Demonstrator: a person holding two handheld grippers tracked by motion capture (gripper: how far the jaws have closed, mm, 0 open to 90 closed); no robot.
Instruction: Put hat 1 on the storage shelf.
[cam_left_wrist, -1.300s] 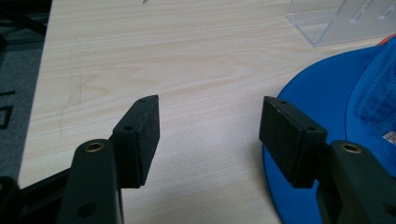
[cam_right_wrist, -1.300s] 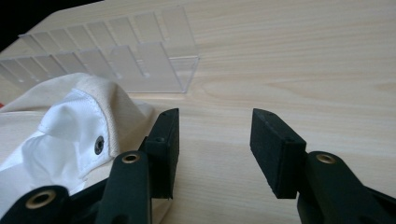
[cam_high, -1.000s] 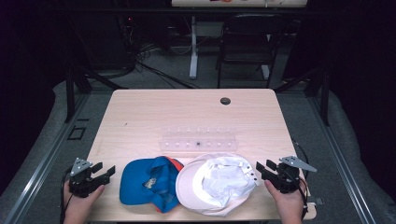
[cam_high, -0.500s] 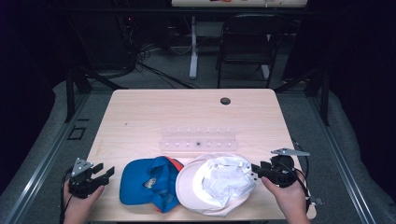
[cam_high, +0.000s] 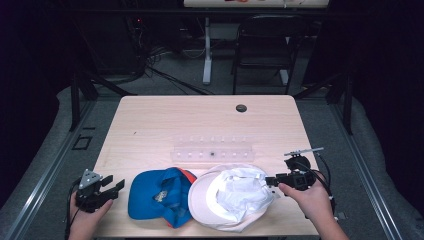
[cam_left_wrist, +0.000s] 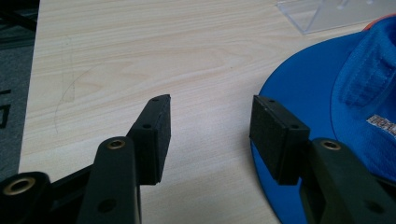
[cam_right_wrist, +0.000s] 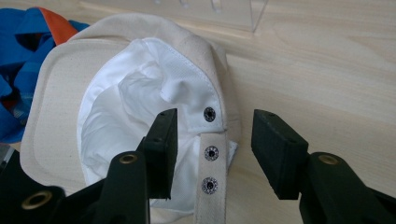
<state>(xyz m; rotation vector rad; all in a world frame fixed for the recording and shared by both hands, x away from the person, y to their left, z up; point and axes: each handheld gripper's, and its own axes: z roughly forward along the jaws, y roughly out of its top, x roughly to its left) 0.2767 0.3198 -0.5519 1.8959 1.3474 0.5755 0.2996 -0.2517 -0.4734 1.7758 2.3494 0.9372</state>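
Observation:
A cream cap (cam_high: 227, 200) lies upside down at the table's front, its white lining (cam_right_wrist: 126, 98) up. Its snap strap (cam_right_wrist: 210, 177) points toward my right gripper (cam_high: 272, 181). That gripper (cam_right_wrist: 215, 123) hovers open above the strap; its jaws have just been opening and the pads touch nothing. A blue cap (cam_high: 155, 192) with an orange patch lies to the left of the cream one. My left gripper (cam_high: 112, 186) stands open beside the blue cap's brim (cam_left_wrist: 299, 79). Its jaws have just been closing a little, over bare wood (cam_left_wrist: 210, 112).
A clear plastic rack (cam_high: 212, 151) sits mid-table behind the caps. A dark cable hole (cam_high: 241, 108) is near the far edge. Beyond the table (cam_high: 165, 120) are a chair, a desk leg and cables on the floor.
My right gripper has risen and edged left toward the cream cap's strap. The left gripper and both caps stay where they were.

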